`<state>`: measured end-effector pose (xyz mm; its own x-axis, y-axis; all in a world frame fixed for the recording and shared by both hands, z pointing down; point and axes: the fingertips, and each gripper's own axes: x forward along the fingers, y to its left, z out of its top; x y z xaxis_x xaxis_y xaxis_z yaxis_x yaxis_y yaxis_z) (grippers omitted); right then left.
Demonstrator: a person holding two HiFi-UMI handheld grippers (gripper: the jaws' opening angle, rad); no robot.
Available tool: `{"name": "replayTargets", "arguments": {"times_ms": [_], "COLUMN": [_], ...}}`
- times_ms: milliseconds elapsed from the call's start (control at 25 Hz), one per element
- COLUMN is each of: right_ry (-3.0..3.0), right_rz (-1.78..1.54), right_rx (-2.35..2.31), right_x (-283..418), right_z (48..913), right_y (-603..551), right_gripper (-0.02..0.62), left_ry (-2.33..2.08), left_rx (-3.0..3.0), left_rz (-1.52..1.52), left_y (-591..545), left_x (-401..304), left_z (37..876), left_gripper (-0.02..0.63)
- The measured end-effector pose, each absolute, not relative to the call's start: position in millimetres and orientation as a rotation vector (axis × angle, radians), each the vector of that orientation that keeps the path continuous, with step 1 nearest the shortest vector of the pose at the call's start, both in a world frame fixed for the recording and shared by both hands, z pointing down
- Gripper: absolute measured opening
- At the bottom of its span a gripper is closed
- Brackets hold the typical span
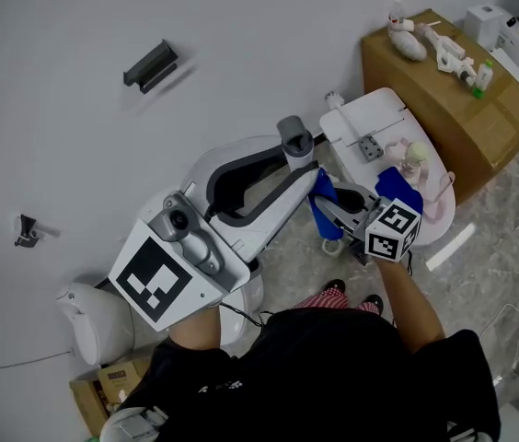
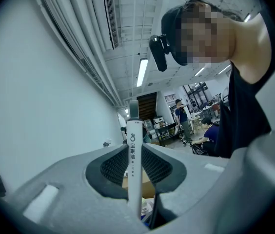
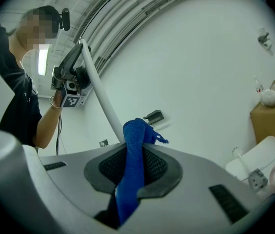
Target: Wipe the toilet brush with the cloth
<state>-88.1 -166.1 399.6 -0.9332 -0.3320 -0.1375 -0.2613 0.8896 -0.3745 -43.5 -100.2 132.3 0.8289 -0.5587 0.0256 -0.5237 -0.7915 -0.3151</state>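
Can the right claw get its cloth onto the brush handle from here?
Likely yes: the cloth pinched in the right claw looks to be against the brush handle, which the left claw grips, and nothing stands between them.

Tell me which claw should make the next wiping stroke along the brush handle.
Right. The right claw grips the blue cloth at the white brush handle; the left claw only clamps that handle.
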Motion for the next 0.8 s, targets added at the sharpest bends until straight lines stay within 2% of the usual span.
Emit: {"name": "replayTargets", "arguments": {"times_ms": [800], "right_ry": [2.924], "right_rz": [-0.563], "right_rx": [-0.509], "right_x": [-89.4], "right_z": [422.3], "right_y": [-172.1], "right_gripper": [0.064], "left_ry": [0.811], "left_rx": [-2.724], "left_rz": [-0.131], "left_y": [-99.1], "left_x": [-43.8], "left_z": [129.4], "left_gripper": [0.087]}}
